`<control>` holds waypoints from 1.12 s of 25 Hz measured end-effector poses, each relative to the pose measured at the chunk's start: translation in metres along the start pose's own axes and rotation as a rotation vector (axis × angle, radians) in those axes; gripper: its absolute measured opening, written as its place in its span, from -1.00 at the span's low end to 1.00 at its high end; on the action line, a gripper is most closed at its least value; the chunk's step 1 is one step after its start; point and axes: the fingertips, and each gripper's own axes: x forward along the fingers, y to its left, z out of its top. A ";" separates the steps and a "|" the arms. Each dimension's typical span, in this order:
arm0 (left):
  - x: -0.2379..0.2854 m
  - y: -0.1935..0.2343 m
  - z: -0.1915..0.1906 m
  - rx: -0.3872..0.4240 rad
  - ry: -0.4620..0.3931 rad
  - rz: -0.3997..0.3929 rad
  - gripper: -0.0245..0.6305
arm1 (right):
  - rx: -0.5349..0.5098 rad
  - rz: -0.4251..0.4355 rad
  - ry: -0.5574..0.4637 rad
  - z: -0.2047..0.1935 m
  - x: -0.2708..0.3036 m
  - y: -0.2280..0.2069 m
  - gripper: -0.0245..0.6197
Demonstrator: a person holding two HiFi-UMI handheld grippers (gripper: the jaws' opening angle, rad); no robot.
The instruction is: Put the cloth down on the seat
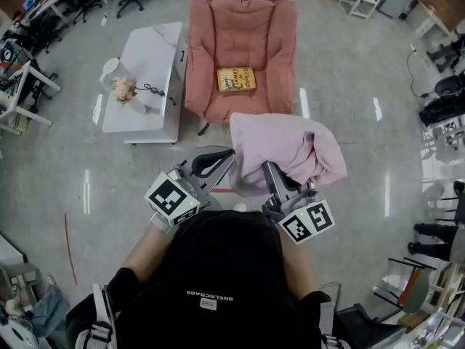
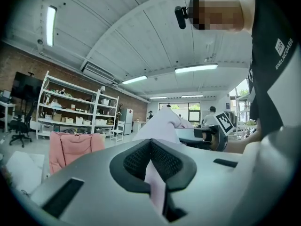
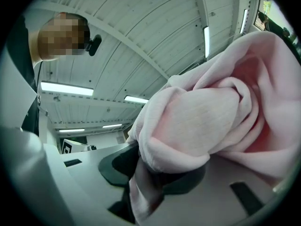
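Observation:
A pale pink cloth [image 1: 283, 151] hangs bunched between my two grippers, in front of the pink armchair [image 1: 243, 49]. My left gripper [image 1: 224, 158] is shut on a thin edge of the cloth [image 2: 155, 192], which runs down between its dark pads [image 2: 136, 161]. My right gripper [image 1: 270, 173] is shut on a thick fold of the cloth [image 3: 202, 121], which drapes over its jaws and fills most of the right gripper view. A yellow book [image 1: 236, 79] lies on the armchair's seat. In the left gripper view the armchair [image 2: 73, 147] stands at the lower left.
A white low table [image 1: 145, 78] with a flower bunch [image 1: 124, 89] and a black cable stands left of the armchair. Office chairs and desks ring the room's edges. Shelving [image 2: 70, 112] lines the brick wall in the left gripper view.

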 end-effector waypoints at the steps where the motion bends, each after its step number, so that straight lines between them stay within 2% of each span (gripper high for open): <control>1: 0.004 -0.003 -0.002 0.001 0.004 0.002 -0.88 | 0.007 0.001 -0.007 0.001 -0.002 -0.004 -0.42; 6: 0.021 -0.007 -0.008 -0.023 0.023 0.010 -0.88 | 0.034 -0.003 -0.005 0.004 -0.010 -0.025 -0.42; 13: 0.043 0.010 -0.014 -0.049 0.027 0.005 -0.88 | 0.029 -0.026 0.014 0.005 -0.004 -0.047 -0.42; 21: 0.060 0.057 -0.015 -0.092 0.001 0.007 -0.88 | 0.047 -0.072 0.032 0.002 0.018 -0.071 -0.42; 28: 0.077 0.116 -0.009 -0.093 0.008 -0.015 -0.88 | 0.067 -0.117 0.043 0.003 0.064 -0.094 -0.42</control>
